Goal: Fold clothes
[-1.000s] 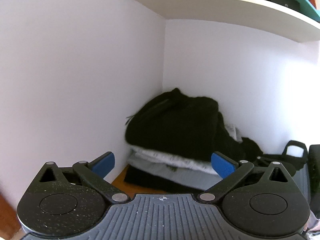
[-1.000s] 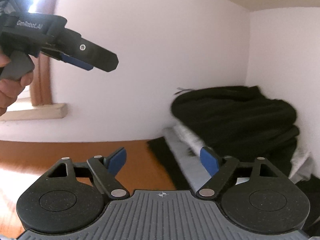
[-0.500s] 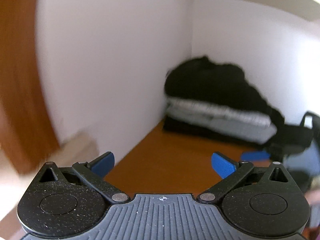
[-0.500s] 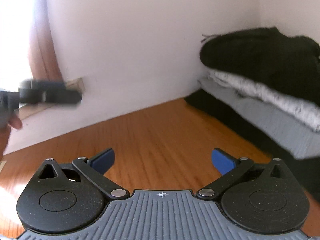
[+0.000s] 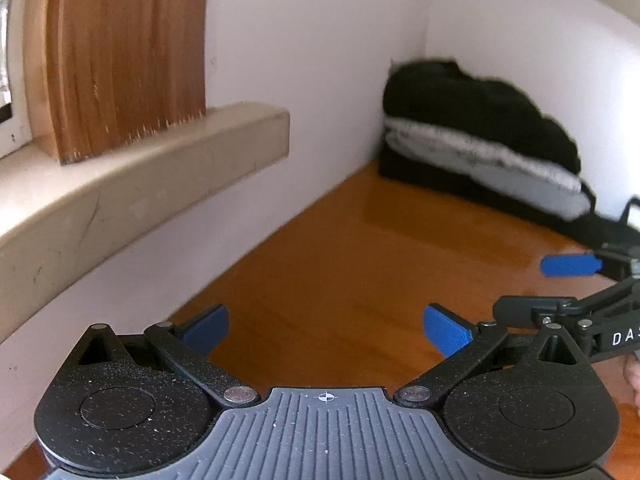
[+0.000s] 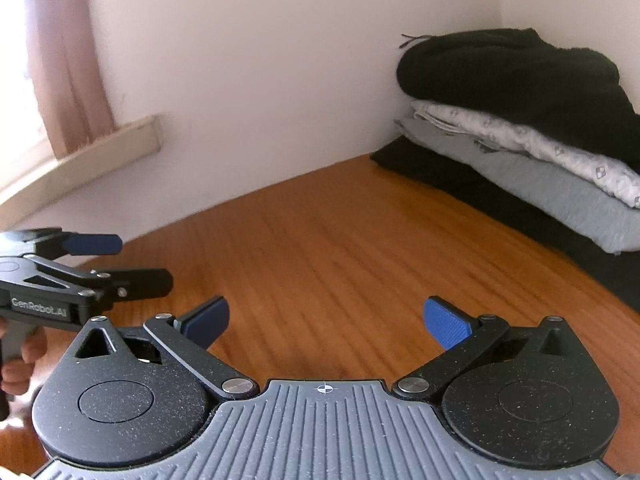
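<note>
A pile of folded clothes (image 6: 520, 128) lies in the far right corner of the wooden table (image 6: 340, 248): a black knit on top, a white patterned piece, a grey one, and a black one at the bottom. The same pile (image 5: 480, 128) shows in the left wrist view. My left gripper (image 5: 326, 326) is open over bare wood, with nothing between its blue pads. My right gripper (image 6: 326, 322) is also open and holds nothing. Both are well short of the pile. Each gripper appears at the edge of the other's view, the left gripper (image 6: 116, 260) and the right gripper (image 5: 560, 284).
White walls (image 6: 260, 60) meet behind the pile. A beige window sill (image 5: 140, 184) juts out on the left with a brown curtain (image 5: 124, 52) hanging over it. A hand (image 6: 20, 360) holds the left gripper's handle. A black strap (image 5: 628, 212) lies right of the pile.
Both grippers have pulled back and lowered away from the pile, so more bare table now lies between them and the clothes. Both stayed open.
</note>
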The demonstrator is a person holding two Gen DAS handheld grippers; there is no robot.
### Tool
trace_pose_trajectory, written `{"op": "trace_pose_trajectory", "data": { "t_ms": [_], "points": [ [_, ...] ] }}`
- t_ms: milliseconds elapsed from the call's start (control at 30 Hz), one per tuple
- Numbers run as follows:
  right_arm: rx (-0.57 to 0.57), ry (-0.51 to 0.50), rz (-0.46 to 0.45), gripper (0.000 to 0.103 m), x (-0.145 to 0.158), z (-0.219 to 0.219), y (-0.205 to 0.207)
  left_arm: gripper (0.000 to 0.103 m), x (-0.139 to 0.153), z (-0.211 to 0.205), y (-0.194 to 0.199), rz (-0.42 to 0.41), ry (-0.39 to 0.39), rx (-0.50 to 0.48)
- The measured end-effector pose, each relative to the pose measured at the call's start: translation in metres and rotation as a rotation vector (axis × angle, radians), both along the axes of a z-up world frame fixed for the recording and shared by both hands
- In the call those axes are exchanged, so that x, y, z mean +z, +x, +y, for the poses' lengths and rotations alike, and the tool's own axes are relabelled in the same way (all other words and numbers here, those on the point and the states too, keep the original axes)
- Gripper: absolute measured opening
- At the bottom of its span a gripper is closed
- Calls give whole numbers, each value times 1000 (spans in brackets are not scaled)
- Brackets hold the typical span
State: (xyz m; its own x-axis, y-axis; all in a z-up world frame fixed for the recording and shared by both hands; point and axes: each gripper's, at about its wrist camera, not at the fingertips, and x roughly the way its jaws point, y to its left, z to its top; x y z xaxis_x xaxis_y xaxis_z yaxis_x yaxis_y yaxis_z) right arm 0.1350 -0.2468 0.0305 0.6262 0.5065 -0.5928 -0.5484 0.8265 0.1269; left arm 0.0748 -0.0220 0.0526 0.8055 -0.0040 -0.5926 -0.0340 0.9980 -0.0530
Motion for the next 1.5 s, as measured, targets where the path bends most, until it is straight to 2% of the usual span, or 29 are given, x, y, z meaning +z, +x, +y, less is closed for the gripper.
{"op": "trace_pose_trajectory", "data": {
  "t_ms": [133, 233, 433, 567, 1067, 1500],
  "points": [
    [-36, -28, 1, 103, -8, 10, -10, 103, -5, 5, -5, 23, -15, 0],
    [-65, -108, -21, 103, -9, 20, -13, 103, -9, 4, -5, 39, -7, 1],
    [-214, -77, -7, 103, -10, 15, -19, 103, -16, -5, -1, 64, 50, -3],
    [-307, -114, -10, 103, -12, 20, -29, 103, -17, -7, -6, 72, 71, -20],
    [-499, -115, 1, 103, -12, 17, -78, 103, -15, -11, -23, 75, 77, -58],
    [-491, -113, 1, 103, -12, 17, -77, 103, -15, -10, -23, 75, 79, -58]
  ]
}}
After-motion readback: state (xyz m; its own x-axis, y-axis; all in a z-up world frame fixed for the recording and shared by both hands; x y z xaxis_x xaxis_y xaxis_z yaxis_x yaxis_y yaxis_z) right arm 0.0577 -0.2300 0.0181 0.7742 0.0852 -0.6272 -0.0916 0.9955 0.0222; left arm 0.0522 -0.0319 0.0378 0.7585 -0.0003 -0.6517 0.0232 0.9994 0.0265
